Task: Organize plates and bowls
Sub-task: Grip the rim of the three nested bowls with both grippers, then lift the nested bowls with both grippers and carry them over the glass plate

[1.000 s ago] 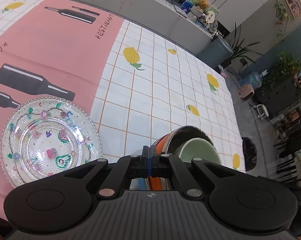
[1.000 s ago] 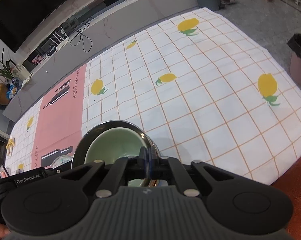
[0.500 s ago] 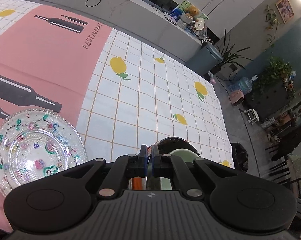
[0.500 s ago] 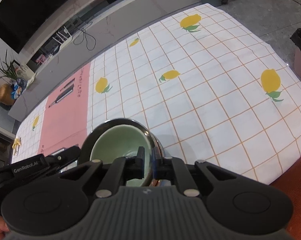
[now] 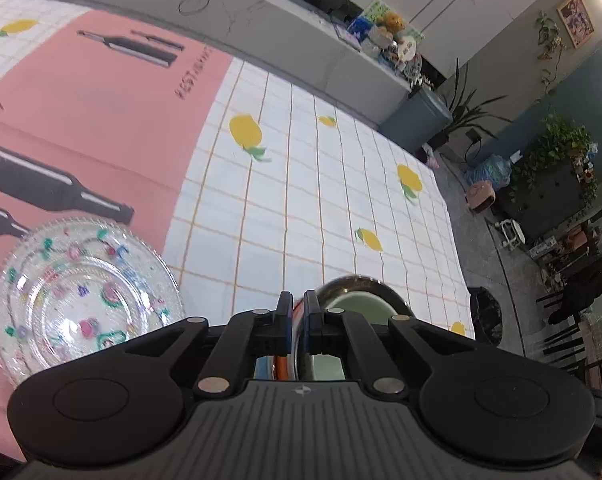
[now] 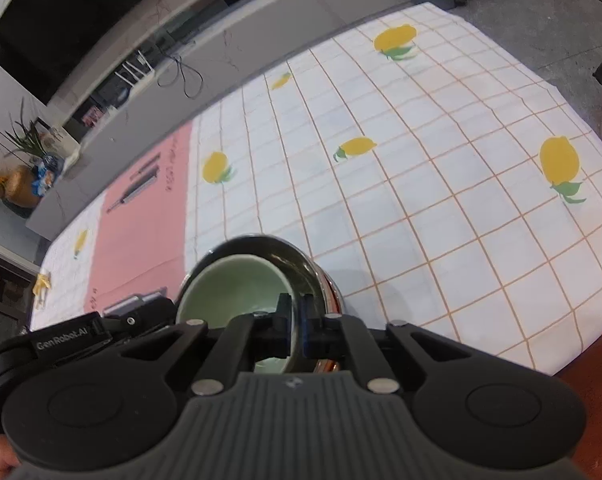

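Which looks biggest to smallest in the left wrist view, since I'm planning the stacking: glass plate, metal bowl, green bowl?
1. glass plate, clearly widest.
2. metal bowl.
3. green bowl, nested inside the metal bowl, so smaller.
The left gripper hides much of both bowls, so plate versus metal bowl is unsure.

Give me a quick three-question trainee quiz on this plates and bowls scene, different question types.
1. True or false: the green bowl sits nested inside the metal bowl.
2. Multiple choice: the clear patterned plate lies on A) the pink part of the tablecloth, B) the floor, C) the metal bowl.
3. Fill in: the right gripper has its jaws closed on the bowls' ____.

Key: 1 true. 2 A. 3 rim. The left gripper grips the stack's opposite edge.
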